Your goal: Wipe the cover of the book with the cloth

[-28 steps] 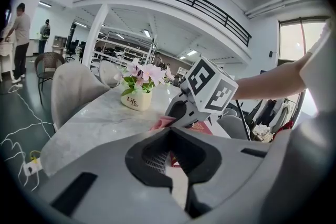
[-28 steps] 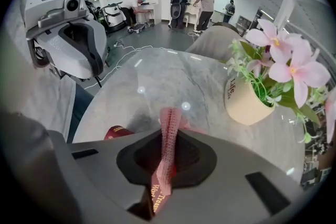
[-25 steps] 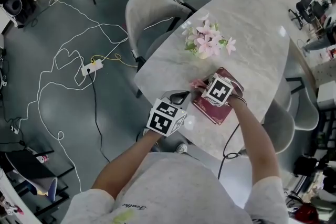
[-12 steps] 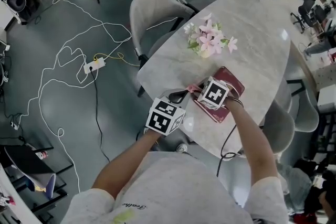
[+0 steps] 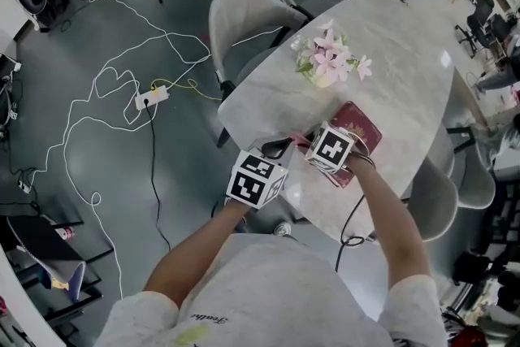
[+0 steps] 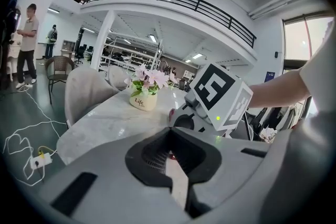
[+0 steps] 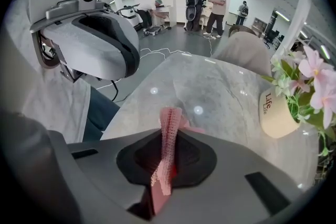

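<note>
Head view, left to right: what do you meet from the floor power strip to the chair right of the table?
White power strip on the floor → left gripper → dark red book → pale grey upholstered chair.

Both bare forearms reach forward from the body, angled in toward each other, with short pale sleeves at the upper arms. The left forearm (image 5: pixel 199 244) runs up and to the right, and its hand is hidden under that side's marker cube (image 5: pixel 257 180). The left tool (image 6: pixel 169 153) points ahead and to the right, its dark pads drawn together. The right forearm (image 5: pixel 390 211) runs up and to the left, with a dark band at the wrist. The right tool (image 7: pixel 167 162) sits just beside and slightly ahead of the left one. Its jaws are closed on a fold of pink cloth (image 7: pixel 169 128) that stands up between the pads.
</note>
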`<state>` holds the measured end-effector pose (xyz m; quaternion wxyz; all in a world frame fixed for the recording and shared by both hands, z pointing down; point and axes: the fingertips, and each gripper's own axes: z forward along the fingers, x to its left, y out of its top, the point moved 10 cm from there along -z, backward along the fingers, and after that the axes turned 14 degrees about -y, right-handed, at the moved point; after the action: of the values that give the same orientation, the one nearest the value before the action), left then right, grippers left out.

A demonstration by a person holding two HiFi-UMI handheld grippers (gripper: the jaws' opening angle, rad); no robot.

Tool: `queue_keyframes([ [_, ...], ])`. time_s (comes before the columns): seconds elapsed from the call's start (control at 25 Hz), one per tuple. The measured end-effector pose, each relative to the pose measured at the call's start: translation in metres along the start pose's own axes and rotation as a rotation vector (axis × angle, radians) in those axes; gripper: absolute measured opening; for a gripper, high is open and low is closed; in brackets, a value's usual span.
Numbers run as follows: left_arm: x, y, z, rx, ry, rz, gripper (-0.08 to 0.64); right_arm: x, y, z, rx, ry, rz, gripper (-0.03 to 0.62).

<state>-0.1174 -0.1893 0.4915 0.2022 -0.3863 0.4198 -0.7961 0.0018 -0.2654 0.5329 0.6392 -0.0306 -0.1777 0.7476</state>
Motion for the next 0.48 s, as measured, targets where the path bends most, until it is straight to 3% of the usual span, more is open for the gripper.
queue_keyframes([
  [0.24,-0.005,-0.003,-0.002,-0.005,0.018,0.002,0.006,0.009,0.003,-0.004,-0.045,0.014,0.036,0.017],
  [0.48,-0.011,0.001,-0.007,-0.027,0.044,0.004,0.006,0.008,-0.002,-0.023,-0.157,-0.029,0.189,0.017],
])
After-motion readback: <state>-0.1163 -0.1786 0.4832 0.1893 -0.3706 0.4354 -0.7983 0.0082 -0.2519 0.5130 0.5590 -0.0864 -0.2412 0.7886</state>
